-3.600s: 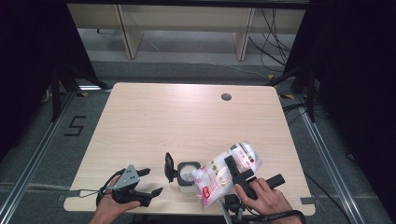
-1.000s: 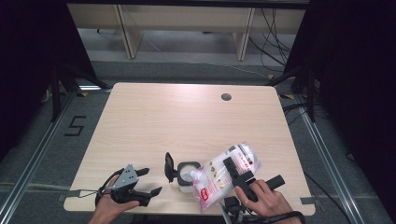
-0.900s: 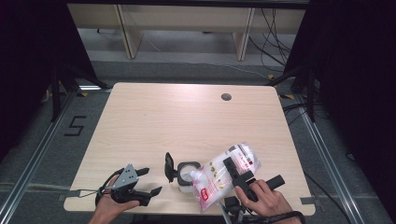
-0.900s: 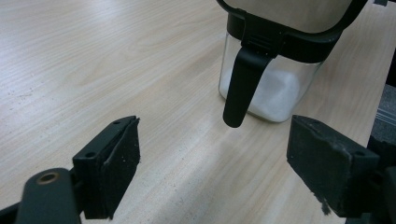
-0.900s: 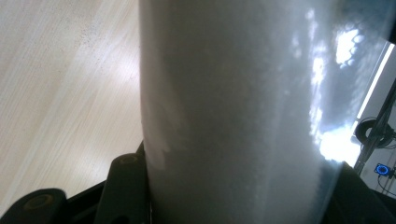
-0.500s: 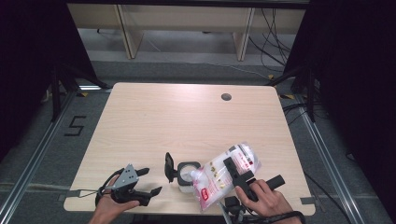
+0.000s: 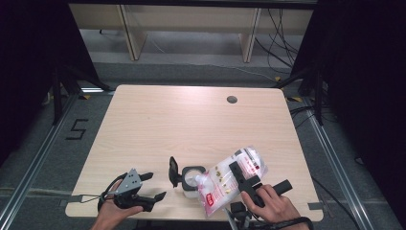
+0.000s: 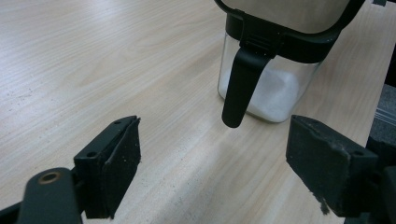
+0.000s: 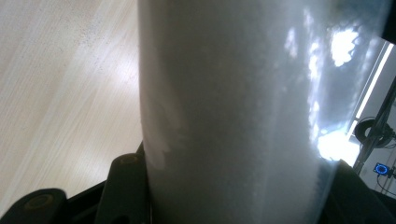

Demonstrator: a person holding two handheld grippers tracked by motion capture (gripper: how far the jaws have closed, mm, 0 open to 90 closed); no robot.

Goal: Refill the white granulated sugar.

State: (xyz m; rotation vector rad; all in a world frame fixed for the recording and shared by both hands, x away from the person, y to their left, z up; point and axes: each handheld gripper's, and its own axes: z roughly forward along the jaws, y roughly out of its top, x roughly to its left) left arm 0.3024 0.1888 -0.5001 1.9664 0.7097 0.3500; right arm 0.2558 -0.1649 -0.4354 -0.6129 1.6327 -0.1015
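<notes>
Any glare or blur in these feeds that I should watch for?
Right gripper view: the bag sits so close it is soft, with bright glare patches at upper right. Left gripper view: sharp on the jar, light sheen on the table. High view: evenly lit table, dark surroundings.

Left gripper [image 7: 152,186]: blk body, grey triangular plate, blk cable loop. Right gripper [image 7: 242,176]: blk, bar handle. Bare forearms.

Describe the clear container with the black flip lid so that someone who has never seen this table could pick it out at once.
Start at the wooden table and go to its near edge, about the middle. There stands the clear container, just left of the plastic bag tilted over it. Its raised black lid and the white powder at its bottom set it apart.
</notes>
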